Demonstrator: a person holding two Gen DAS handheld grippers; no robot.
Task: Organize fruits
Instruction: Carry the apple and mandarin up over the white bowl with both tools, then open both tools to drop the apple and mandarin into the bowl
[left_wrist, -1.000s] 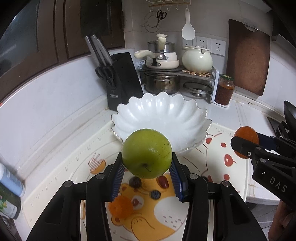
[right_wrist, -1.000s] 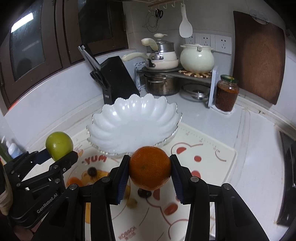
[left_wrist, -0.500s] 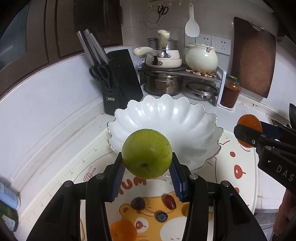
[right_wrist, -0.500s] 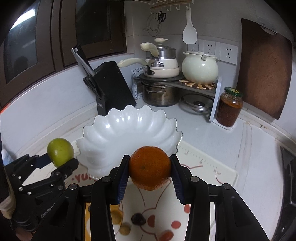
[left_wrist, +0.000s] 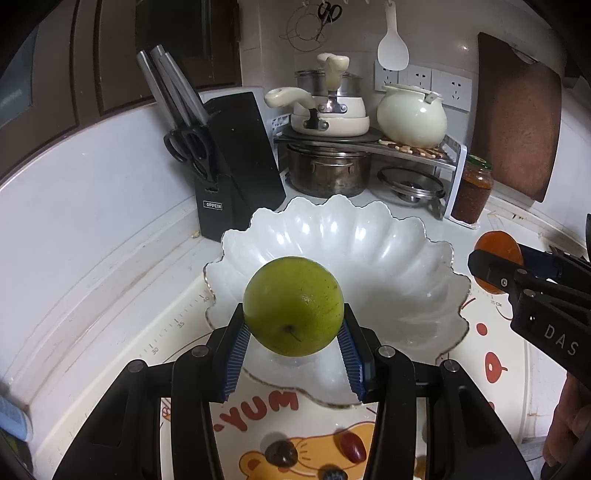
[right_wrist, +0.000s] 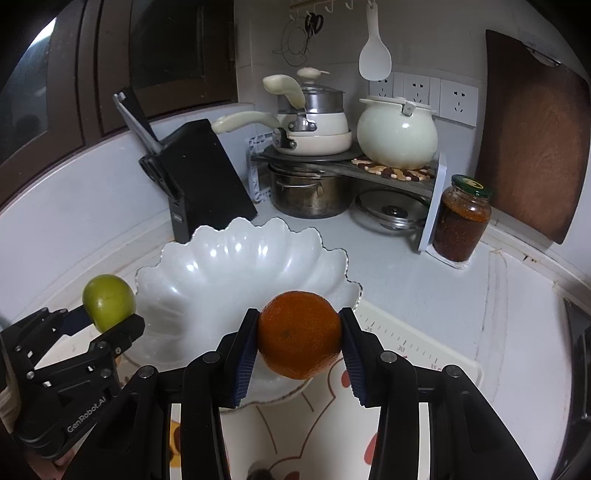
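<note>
Kitchen counter: left gripper (left_wrist: 292, 345) grips glossy green apple (left_wrist: 293, 305); right gripper (right_wrist: 298, 349) grips orange (right_wrist: 299, 335).

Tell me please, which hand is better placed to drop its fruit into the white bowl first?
Probably the left. Its green fruit appears over the white bowl interior, while the orange in the right gripper sits nearer the bowl's front edge.

The scalloped bowl (left_wrist: 388, 258) at frame centre is glossy white, glass or glazed ceramic; the green fruit (left_wrist: 293, 305) has smooth, faintly speckled skin, the orange (right_wrist: 299, 334) a dimpled matt peel; the lower pot (right_wrist: 310, 192) is dull brushed metal; the board (right_wrist: 535, 129) at right is matt brown wood
</note>
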